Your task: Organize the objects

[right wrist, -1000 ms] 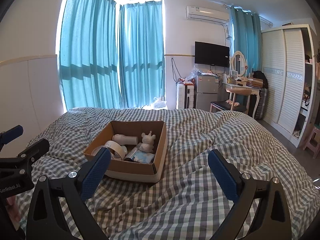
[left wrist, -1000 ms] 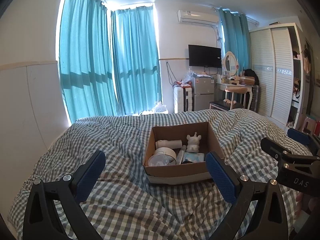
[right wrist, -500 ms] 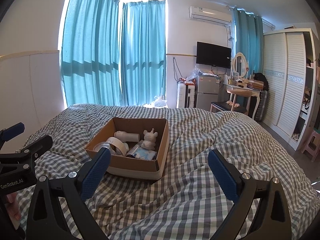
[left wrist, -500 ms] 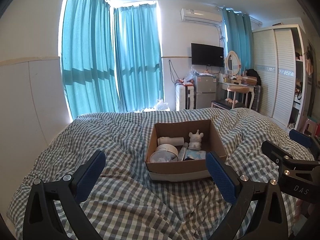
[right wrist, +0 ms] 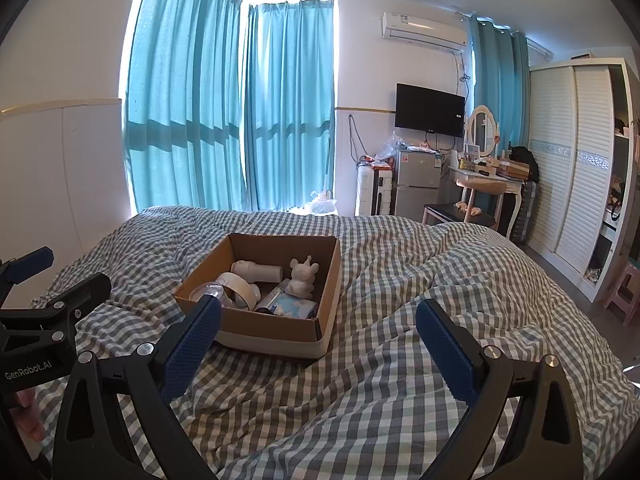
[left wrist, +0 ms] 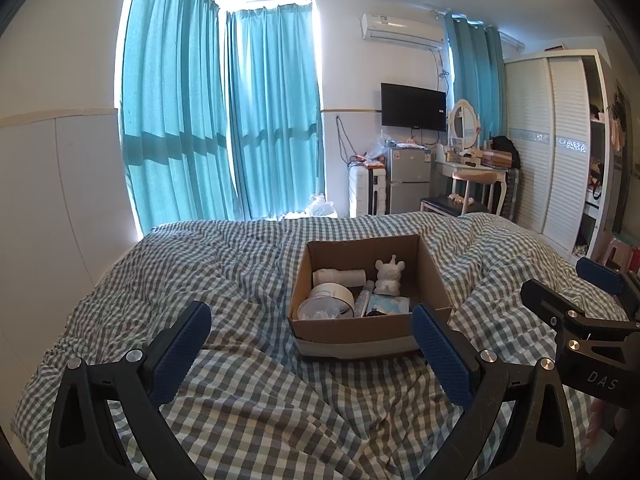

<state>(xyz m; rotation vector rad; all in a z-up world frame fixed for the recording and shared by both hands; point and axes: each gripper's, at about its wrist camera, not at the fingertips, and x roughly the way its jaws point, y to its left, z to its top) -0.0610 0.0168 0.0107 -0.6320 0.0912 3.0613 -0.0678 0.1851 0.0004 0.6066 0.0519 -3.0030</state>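
An open cardboard box [left wrist: 360, 330] [right wrist: 268, 326] sits on the checked bedspread [left wrist: 248, 272] [right wrist: 400, 264]. Inside lie a white animal figurine [left wrist: 389, 276] [right wrist: 303, 277], a white bottle on its side [left wrist: 339, 277] [right wrist: 256, 270], a roll of tape [left wrist: 331, 295] [right wrist: 237, 286], a clear lid and a light blue packet [left wrist: 389, 304] [right wrist: 291, 306]. My left gripper [left wrist: 310, 338] hovers open just before the box's near wall, nothing between its fingers. My right gripper [right wrist: 318, 330] is open too, to the right of the box. Each gripper shows at the edge of the other's view.
Teal curtains [left wrist: 224, 128] cover the windows beyond the bed. A white panel wall [left wrist: 52, 200] runs along the left. At the far right stand a small fridge [left wrist: 408, 180], a dressing table with chair [left wrist: 476, 178] and a white wardrobe [left wrist: 560, 140]. A pink stool [right wrist: 624, 292] is on the floor.
Both grippers have tilted upward and drawn back slightly, so the box sits lower and a little farther in both views. Both stay open.
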